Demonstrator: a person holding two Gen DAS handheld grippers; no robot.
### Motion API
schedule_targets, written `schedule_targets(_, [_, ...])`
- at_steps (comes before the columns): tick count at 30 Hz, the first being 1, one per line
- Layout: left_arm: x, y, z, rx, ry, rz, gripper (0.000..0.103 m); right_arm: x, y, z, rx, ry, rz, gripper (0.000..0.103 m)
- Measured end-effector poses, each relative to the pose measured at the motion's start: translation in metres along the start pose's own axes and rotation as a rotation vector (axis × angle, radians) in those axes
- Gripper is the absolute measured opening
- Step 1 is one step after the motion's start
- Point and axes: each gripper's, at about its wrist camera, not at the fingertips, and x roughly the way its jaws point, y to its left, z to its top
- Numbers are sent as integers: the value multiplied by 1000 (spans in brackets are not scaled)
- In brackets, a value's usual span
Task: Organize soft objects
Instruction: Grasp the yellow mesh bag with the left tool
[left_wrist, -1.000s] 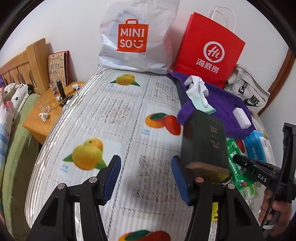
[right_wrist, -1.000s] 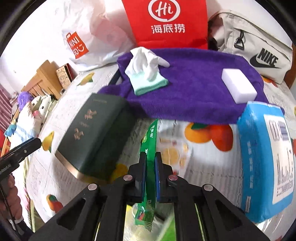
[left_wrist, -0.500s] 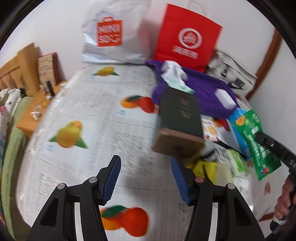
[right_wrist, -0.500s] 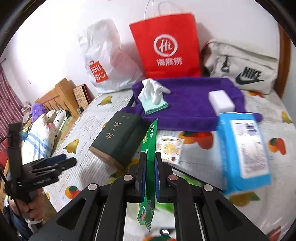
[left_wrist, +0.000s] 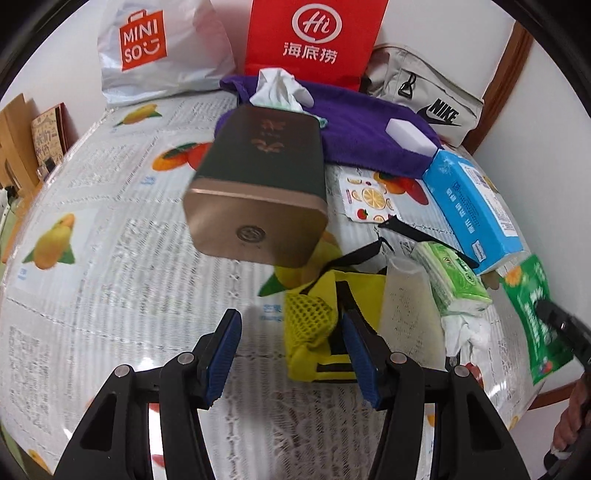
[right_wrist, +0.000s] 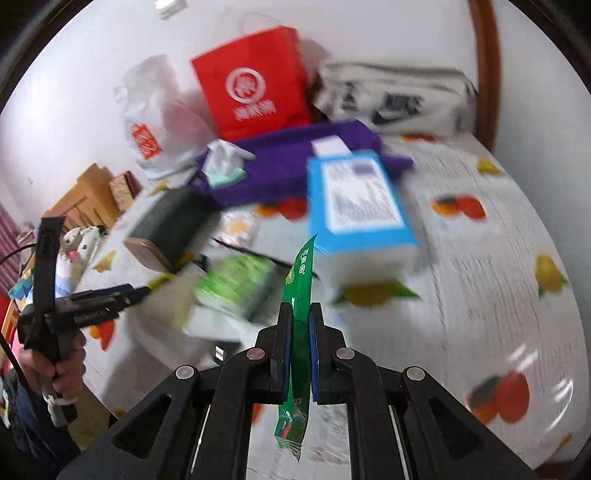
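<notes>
The right gripper (right_wrist: 296, 345) is clamped on a thin green sachet (right_wrist: 299, 295), which stands on edge between the pads with its top poking out ahead and its bottom hanging below the jaws. The grip is across the middle of a slippery, floppy film, so the likeliest failure is that the packet slides or twists out during a fast swing; the heavy blur in the right wrist view suggests the hand is moving quickly. Just ahead of the fingertips sits a blue tissue pack (right_wrist: 356, 206), and to the left of it a green tissue pack (right_wrist: 236, 286); the dangling end of the sachet could catch either one and be pulled loose.

The left gripper (left_wrist: 290, 356) hangs empty with its jaws spread wide, above the fruit-print bedcover (left_wrist: 110, 258). A yellow mesh bag (left_wrist: 317, 325) lies between and just beyond its fingertips, touching or nearly touching the right pad. Its black straps trail toward the dark green box (left_wrist: 258, 184) ahead, so closing here could snag a strap and drag neighbouring things. Farther off, a purple towel (left_wrist: 354, 122) carries a white sponge (left_wrist: 412, 138).
</notes>
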Motion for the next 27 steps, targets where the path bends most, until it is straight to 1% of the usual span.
schedule_targets(2, [6, -1, -1, -7, 8, 4, 53, 4, -7, -5, 7, 13, -14, 8])
schedule_targets(3, [7, -3, -2, -1, -3, 11, 50, 6, -10, -8, 8, 18, -28, 8])
schedule_targets(4, [7, -5, -2, 15, -11, 12, 35, 8, -12, -10, 8, 20, -33, 8])
schedule_targets(5, [8, -7, -1, 21, -8, 4, 29, 10, -15, -11, 13, 24, -33, 8])
schedule_targets(7, [7, -8, 1, 23, -9, 1, 28, 11, -18, -11, 20, 28, -28, 8])
schedule_targets(9, [2, -8, 2, 38, -17, 15, 22, 12, -19, -12, 23, 28, -28, 8])
schedule_targets(13, [-21, -3, 6, 54, -68, 71, 22, 12, -20, -12, 18, 26, -36, 8])
schedule_targets(16, [-39, 1, 6, 72, -106, 145, 22, 13, -24, -13, 27, 25, -45, 8])
schedule_targets(17, [-43, 2, 6, 73, -113, 155, 22, 13, -26, -14, 32, 26, -49, 8])
schedule_targets(23, [-65, 17, 1, 29, -143, 175, 22, 5, -31, -18, 46, 20, -65, 8])
schedule_targets(27, [-81, 22, -2, 6, -169, 165, 22, -5, -34, -19, 55, 8, -78, 8])
